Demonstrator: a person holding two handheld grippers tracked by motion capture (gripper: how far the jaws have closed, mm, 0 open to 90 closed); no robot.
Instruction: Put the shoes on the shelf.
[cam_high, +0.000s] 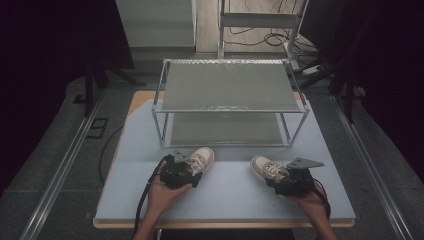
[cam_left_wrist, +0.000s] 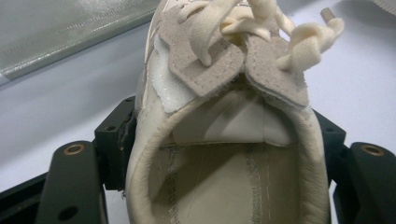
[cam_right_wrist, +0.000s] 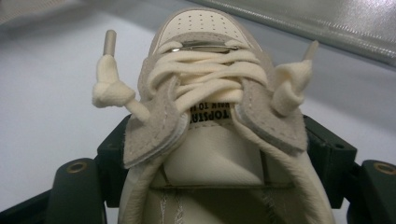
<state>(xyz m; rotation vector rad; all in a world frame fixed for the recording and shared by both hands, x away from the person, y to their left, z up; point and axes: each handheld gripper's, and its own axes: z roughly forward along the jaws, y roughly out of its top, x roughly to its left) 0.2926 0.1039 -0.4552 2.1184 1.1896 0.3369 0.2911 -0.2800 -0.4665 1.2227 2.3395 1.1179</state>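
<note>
So there are 2 small cream sneakers on the pale worktop (cam_high: 225, 195), both sitting in front of a 2-level metal shelf (cam_high: 227, 87).

The left gripper (cam_high: 181, 172) is held in the person's left hand (cam_high: 162, 192), and it's got the left sneaker (cam_high: 200, 160) by the heel end. In the left gripper view, the black fingers (cam_left_wrist: 114, 140) sit on either side of the sneaker's (cam_left_wrist: 224, 154) opening and press against the collar, so it's clamped on the shoe, not loose. The tongue, the suede lace flaps and a knotted lace end (cam_left_wrist: 308, 44) point away from the camera, toward the shelf's lower edge. From above, the toe points up and to the right, toward the shelf.

Same deal on the other side: the right gripper (cam_high: 290, 181), in the right hand (cam_high: 312, 202), grips the right sneaker (cam_high: 265, 167) around the heel. In the right gripper view, the fingers (cam_right_wrist: 322, 149) hug both sides of the shoe (cam_right_wrist: 210, 140), with the laces bunched on top, a perforated toe cap ahead, and a knotted lace end (cam_right_wrist: 109, 88) sticking out on each side. From above, this toe points up and to the left.

The sneakers are well apart from each other, both resting on the worktop near the shelf's front.
</note>
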